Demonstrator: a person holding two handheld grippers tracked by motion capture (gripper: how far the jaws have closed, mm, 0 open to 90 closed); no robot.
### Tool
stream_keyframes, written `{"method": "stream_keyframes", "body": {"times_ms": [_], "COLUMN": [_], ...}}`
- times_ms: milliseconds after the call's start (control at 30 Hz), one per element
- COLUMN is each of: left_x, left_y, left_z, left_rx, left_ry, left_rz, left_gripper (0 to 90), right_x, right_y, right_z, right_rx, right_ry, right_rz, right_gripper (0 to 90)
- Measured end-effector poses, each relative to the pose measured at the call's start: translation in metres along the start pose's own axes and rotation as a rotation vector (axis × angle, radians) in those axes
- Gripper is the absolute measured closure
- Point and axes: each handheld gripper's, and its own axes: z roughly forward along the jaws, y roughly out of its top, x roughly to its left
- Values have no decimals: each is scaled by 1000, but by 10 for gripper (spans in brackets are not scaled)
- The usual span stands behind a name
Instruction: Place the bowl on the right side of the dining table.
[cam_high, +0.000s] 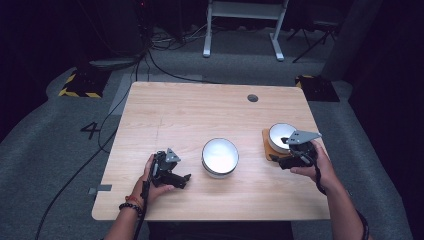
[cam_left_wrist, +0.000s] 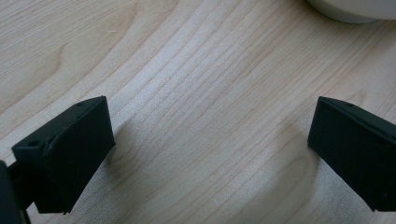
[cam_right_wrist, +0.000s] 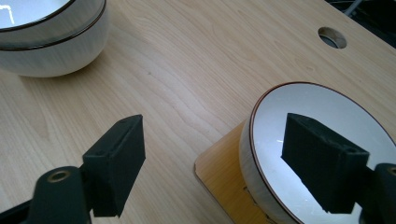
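A white bowl with a dark rim (cam_right_wrist: 322, 112) stands on a small wooden board (cam_right_wrist: 217, 170) at the table's right side; in the high view the bowl (cam_high: 278, 134) lies just beyond my right hand. My right gripper (cam_right_wrist: 215, 128) is open: one jaw hangs over the bowl's inside, the other over bare wood beside the board, and neither pad touches the rim. Two stacked white bowls (cam_high: 220, 156) sit mid-table and appear as the stacked bowls (cam_right_wrist: 51, 42) in the right gripper view. My left gripper (cam_left_wrist: 210, 112) rests open over bare table left of the stack, with nothing between its jaws.
The light wooden table (cam_high: 200, 110) has a round cable hole (cam_high: 252, 98) near its far right. A curved white bowl edge (cam_left_wrist: 355, 11) sits at the top right of the left gripper view. Cables, a desk frame and hazard-striped blocks lie on the floor beyond.
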Motion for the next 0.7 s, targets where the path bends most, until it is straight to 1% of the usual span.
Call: {"method": "stream_keyframes", "body": {"times_ms": [200,267,300,333,367,467,500,533,567,600,700], "left_x": [0,0,0,0,0,0,0,0,0,0,0], "left_y": [0,0,0,0,0,0,0,0,0,0,0], "left_z": [0,0,0,0,0,0,0,0,0,0,0], "left_rx": [0,0,0,2,0,0,0,0,0,0,0], "left_ry": [0,0,0,-2,0,0,0,0,0,0,0], "left_rz": [0,0,0,0,0,0,0,0,0,0,0], "left_gripper": [4,4,4,4,4,4,4,4,4,4,4], "right_x": [4,5,5,7,7,10,10,12,13,13,14], "right_y": [-3,-4,-4,-4,-4,-5,-6,-7,-8,-8,-10], "right_z": [-3,-5,-6,-7,-7,-10,-11,-11,-12,-13,-16], "right_rx": [3,3,-3,0,-2,6,11,10,8,14,8], "right_ry": [-6,-10,-3,-6,-2,-15,-15,-17,-17,-18,-26], "right_rz": [-13,-10,-14,-9,-19,-22,-39,-28,-29,-43,-40], "right_gripper": [216,217,217,217,217,217,217,217,217,217,220]}}
